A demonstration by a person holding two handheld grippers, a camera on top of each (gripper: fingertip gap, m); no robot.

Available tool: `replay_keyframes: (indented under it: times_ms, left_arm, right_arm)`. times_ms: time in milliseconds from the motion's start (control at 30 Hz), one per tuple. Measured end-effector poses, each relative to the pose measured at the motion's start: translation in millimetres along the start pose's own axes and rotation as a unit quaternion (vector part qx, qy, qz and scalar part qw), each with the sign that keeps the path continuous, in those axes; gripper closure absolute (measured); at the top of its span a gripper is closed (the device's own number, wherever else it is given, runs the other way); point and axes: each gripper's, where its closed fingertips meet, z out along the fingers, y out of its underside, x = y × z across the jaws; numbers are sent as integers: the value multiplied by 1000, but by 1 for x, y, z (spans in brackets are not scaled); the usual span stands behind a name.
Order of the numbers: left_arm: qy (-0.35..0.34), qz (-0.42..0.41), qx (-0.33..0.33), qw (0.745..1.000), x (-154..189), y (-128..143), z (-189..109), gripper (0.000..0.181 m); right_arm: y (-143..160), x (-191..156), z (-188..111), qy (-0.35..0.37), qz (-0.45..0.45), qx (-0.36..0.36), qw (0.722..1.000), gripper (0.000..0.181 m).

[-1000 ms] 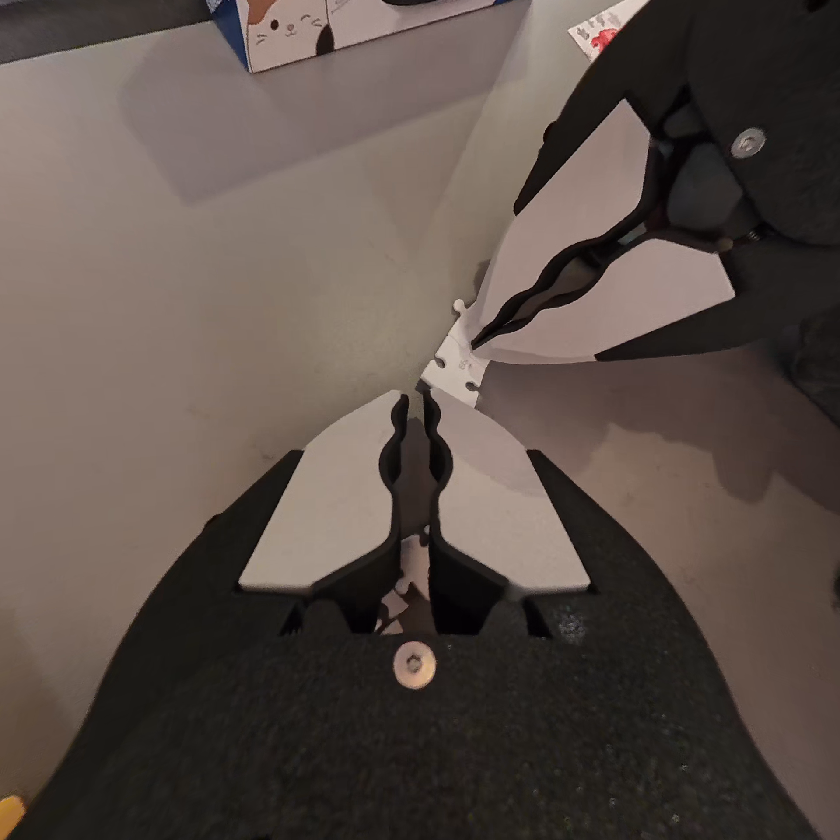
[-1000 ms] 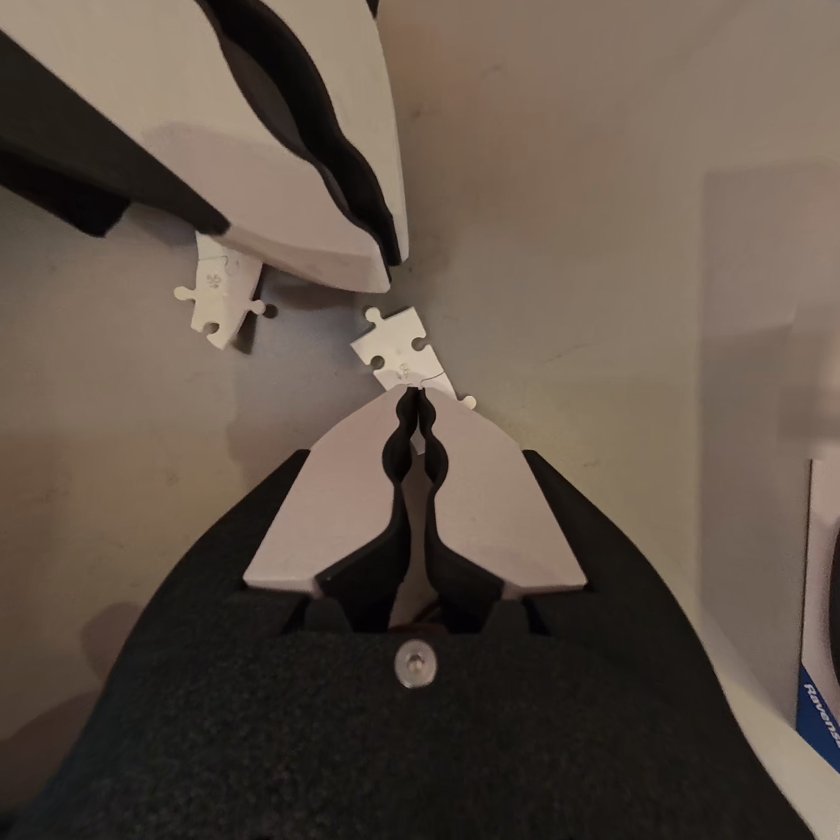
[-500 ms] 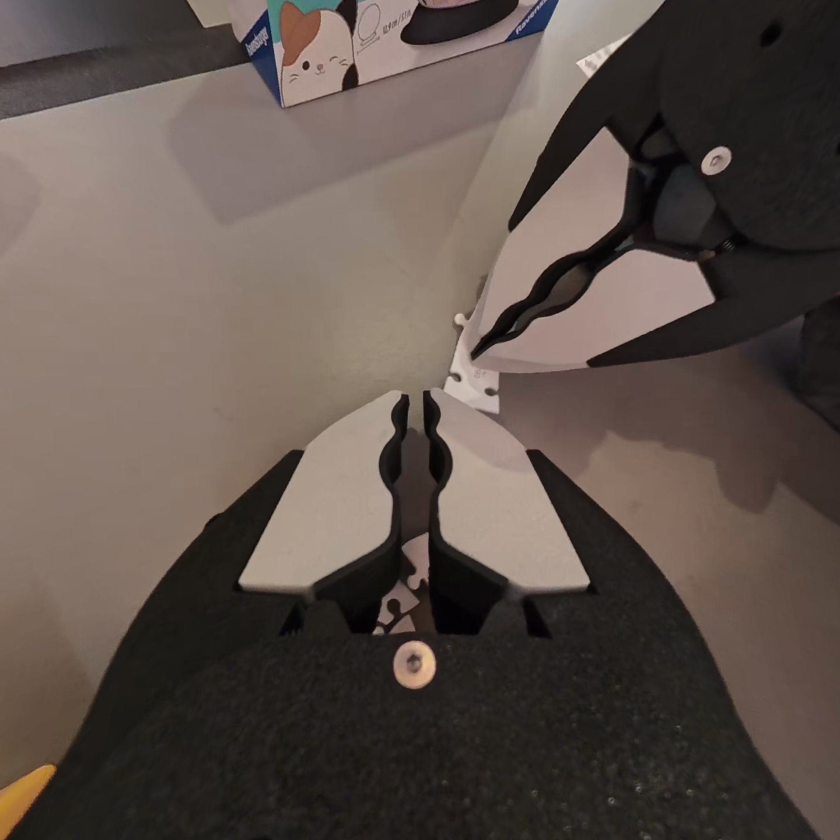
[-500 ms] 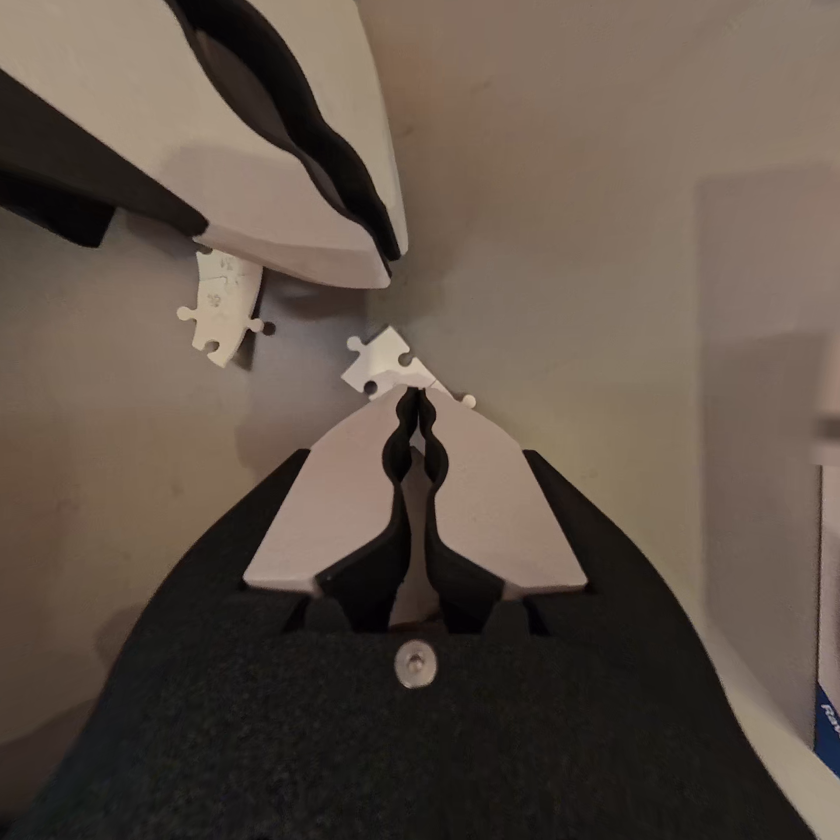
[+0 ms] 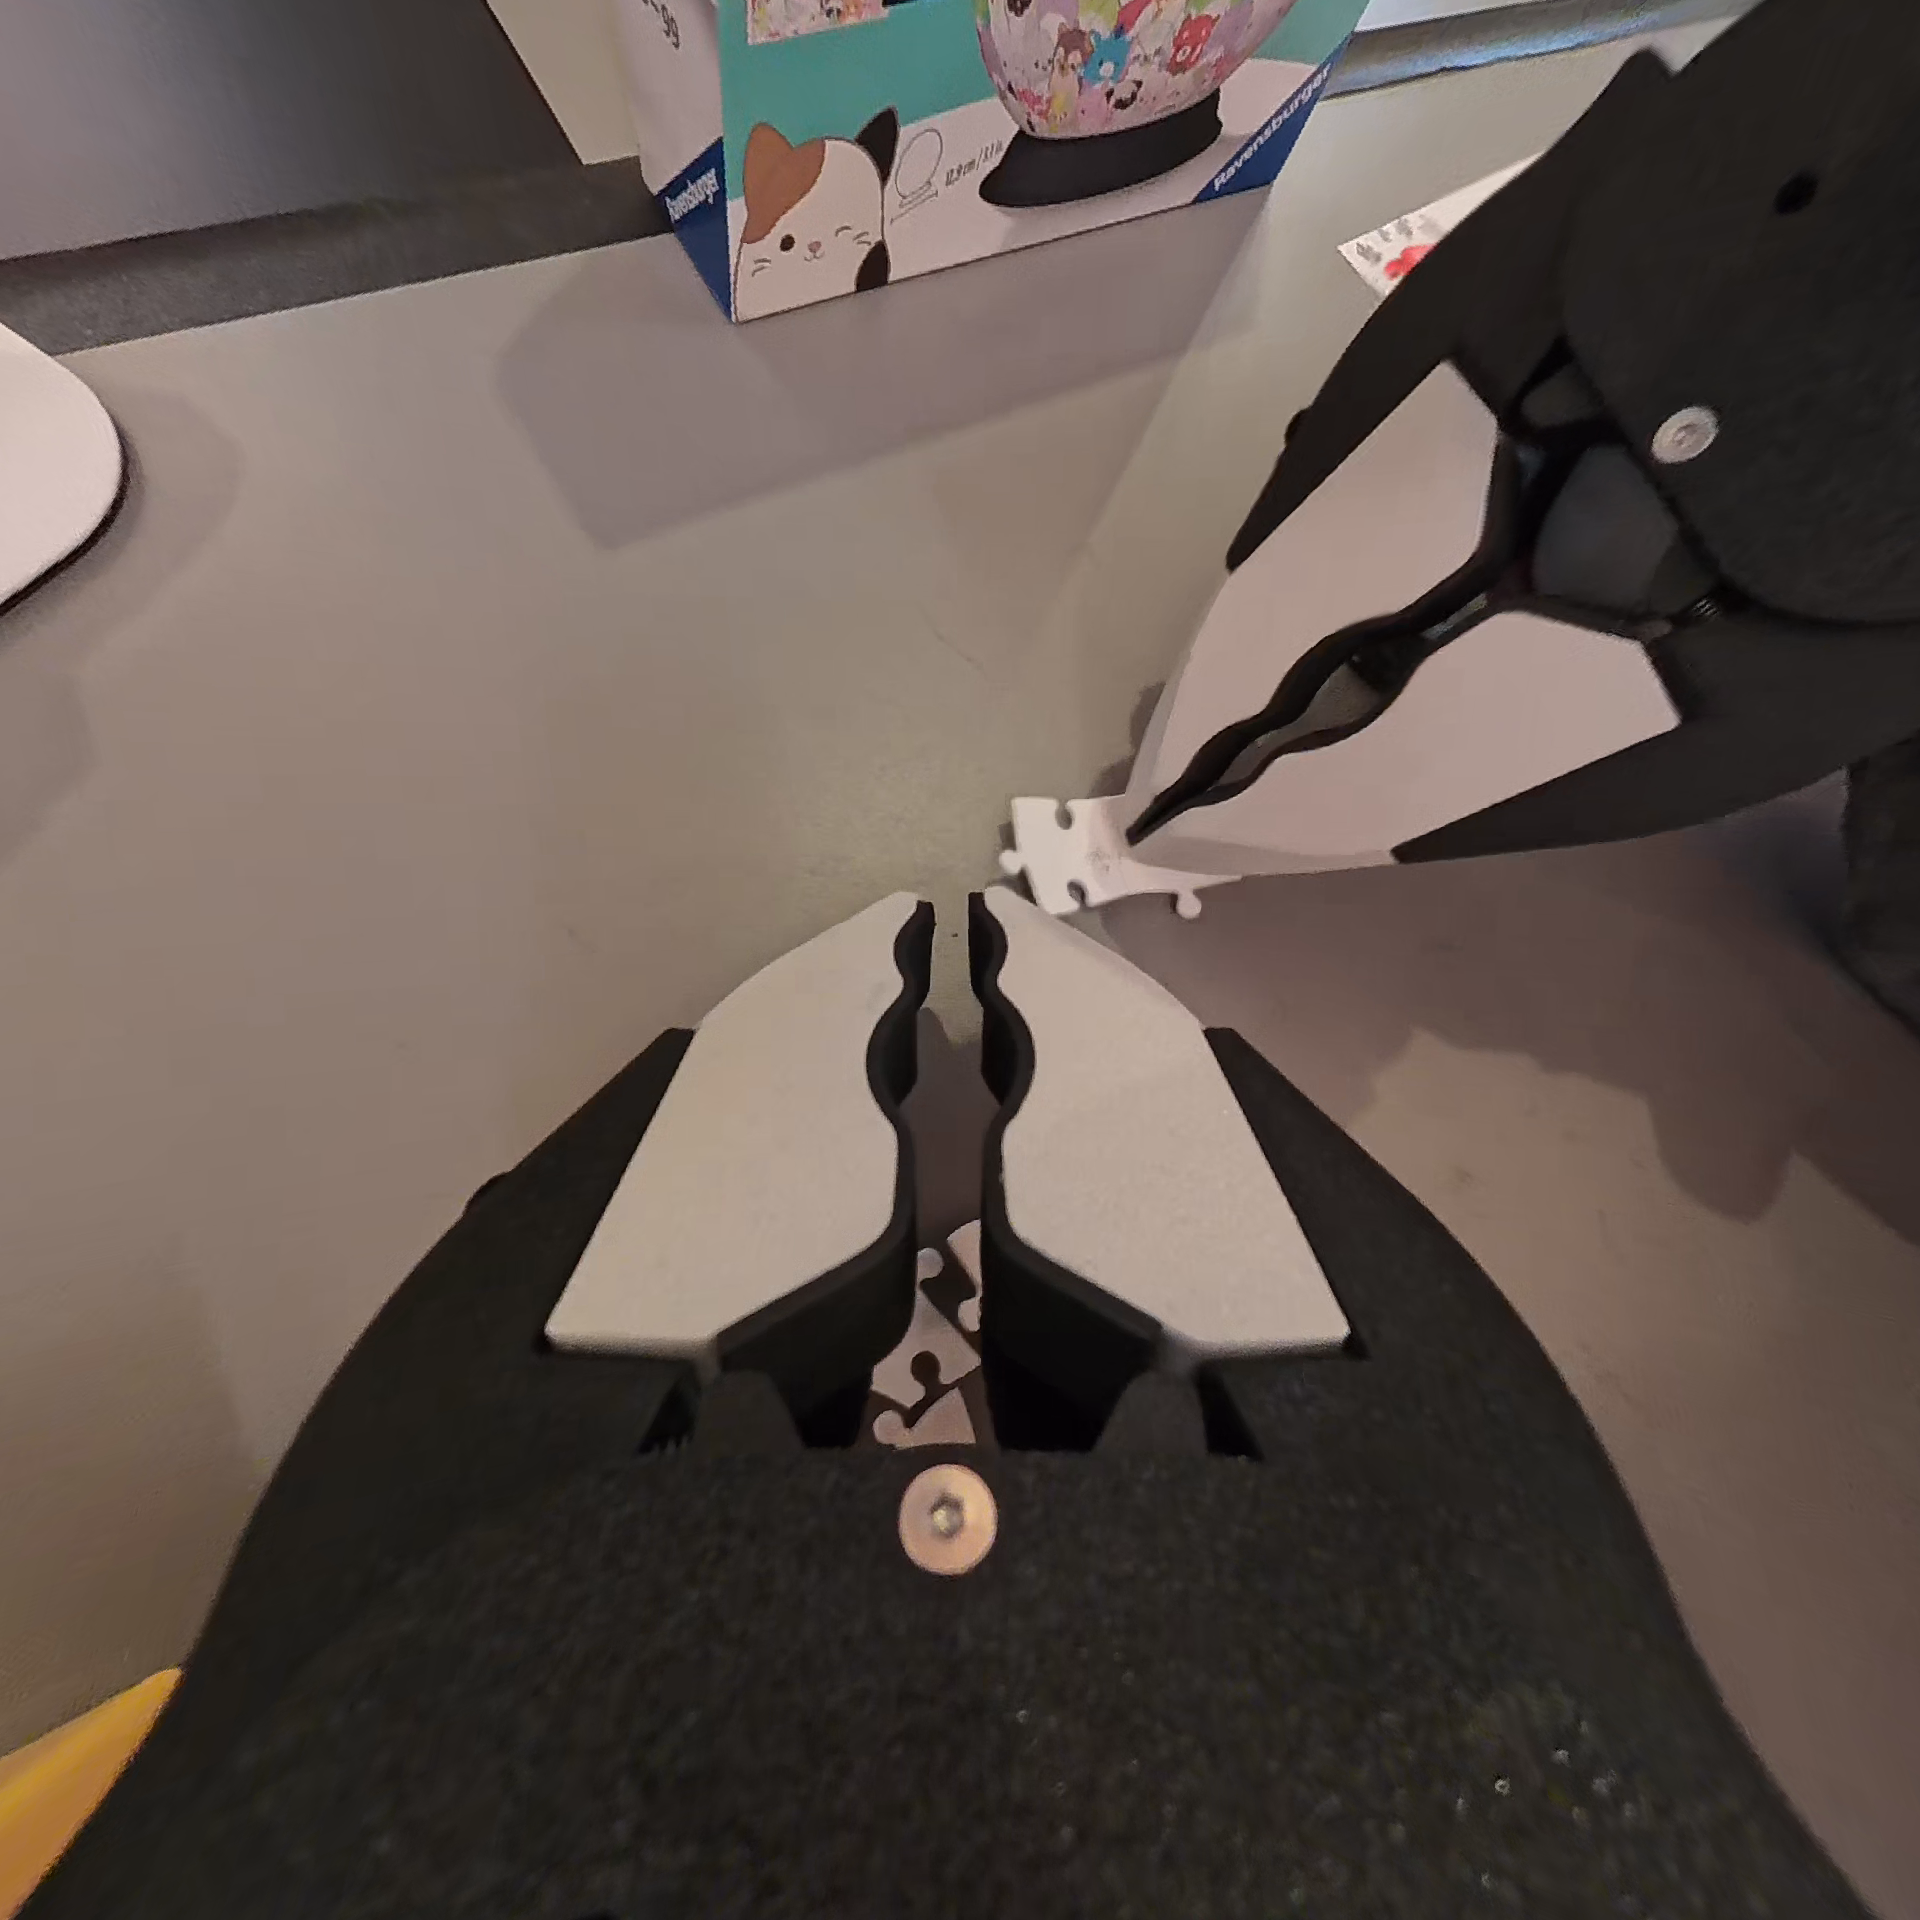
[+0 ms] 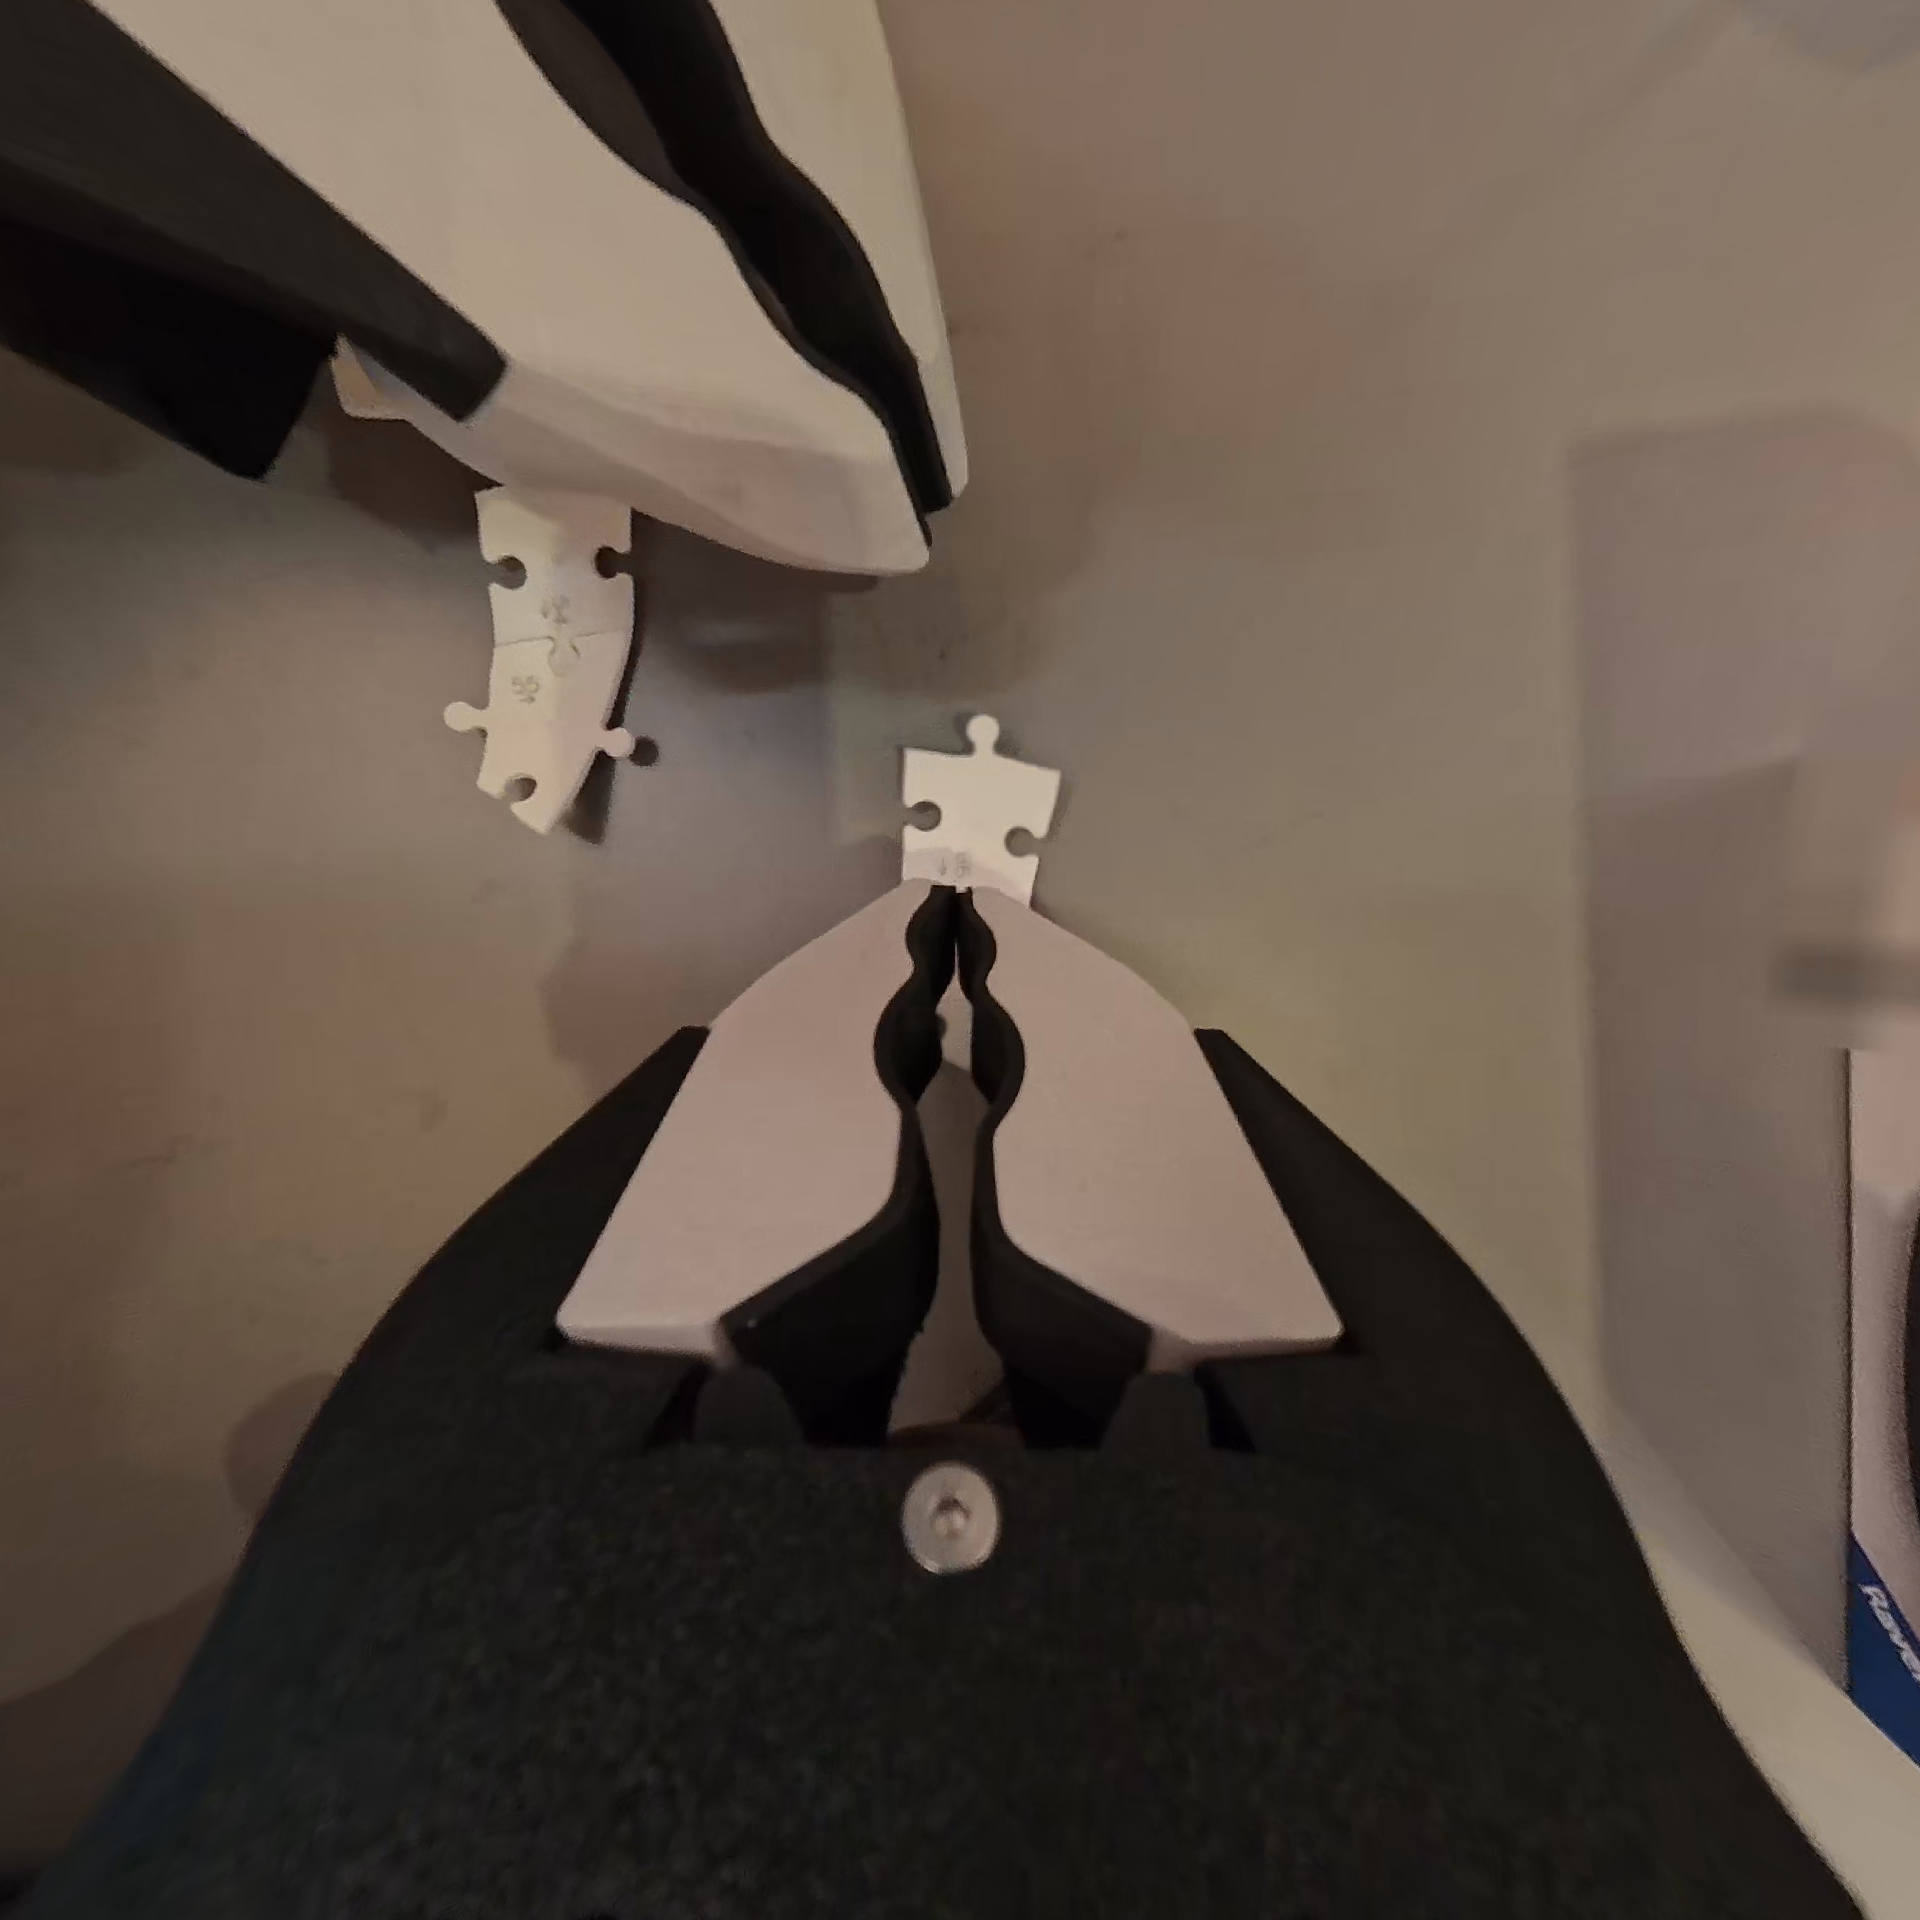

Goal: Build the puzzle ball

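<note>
Two grippers worked together: our right gripper [image 6: 954, 902] pinched a white puzzle piece [image 6: 979, 816] by its edge, tab forward for joining, while our left gripper [image 5: 951, 914], slightly parted, hung over joined pieces [image 6: 556, 675] underneath.

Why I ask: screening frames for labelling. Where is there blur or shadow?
Left wrist view: the black-and-white right gripper casts a soft shadow on the grey table; right wrist view: the white puzzle piece is crisp, the right edge smeared.
</note>
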Motion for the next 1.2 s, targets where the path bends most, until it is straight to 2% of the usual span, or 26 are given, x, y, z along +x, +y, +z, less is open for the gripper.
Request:
replay_keyframes:
  times_ms: [233, 300, 367, 433, 467, 533, 600, 700, 767, 867, 900, 967, 1000, 1067, 1200]
  left_arm:
    - [-10, -6, 35, 999, -2, -10, -7, 174]
    - [-16, -20, 58, 998, -2, -14, -14, 170]
    - [-26, -20, 95, 995, 4, -21, -33, 167]
    - [-41, 1, 143, 989, 15, -29, -62, 164]
    - [-53, 13, 166, 985, 22, -32, -80, 158]
    - [-78, 33, 198, 977, 37, -34, -115, 156]
    - [-96, 35, 202, 974, 54, -26, -143, 155]
    - [-85, 23, 184, 979, 88, 14, -171, 153]
    - [-89, 22, 176, 980, 104, 54, -185, 152]
    - [-83, 18, 162, 983, 127, 117, -193, 148]
    - [-78, 17, 161, 984, 135, 134, -195, 147]
    - [-64, 15, 161, 985, 150, 159, -196, 147]
    - [-57, 15, 164, 985, 156, 166, -197, 147]
    - [-48, 18, 155, 987, 165, 170, -199, 144]
    - [-28, 32, 155, 987, 171, 166, -201, 144]
  right_arm:
    - [3, 4, 6, 13, -31, -31, 999, 181]
    - [-2, 6, -2, 4, -24, -23, 999, 181]
    - [-21, 7, -37, 13, -20, 19, 1000, 181]
    - [-37, 3, -86, 40, -25, 51, 998, 181]
    - [-42, -5, -112, 54, -30, 63, 996, 181]
    - [-46, -27, -161, 90, -42, 84, 992, 181]
    - [-39, -57, -199, 122, -33, 100, 987, 181]
    - [-15, -108, -229, 176, 12, 153, 972, 170]
    - [10, -142, -226, 210, 50, 209, 954, 167]
    - [55, -192, -195, 218, 109, 279, 929, 157]
    - [71, -207, -186, 224, 122, 300, 919, 150]
    - [102, -229, -177, 258, 139, 337, 895, 150]
    - [115, -238, -174, 271, 145, 349, 885, 151]
    - [134, -252, -169, 282, 156, 340, 883, 148]
    - [141, -255, -180, 297, 154, 357, 872, 148]
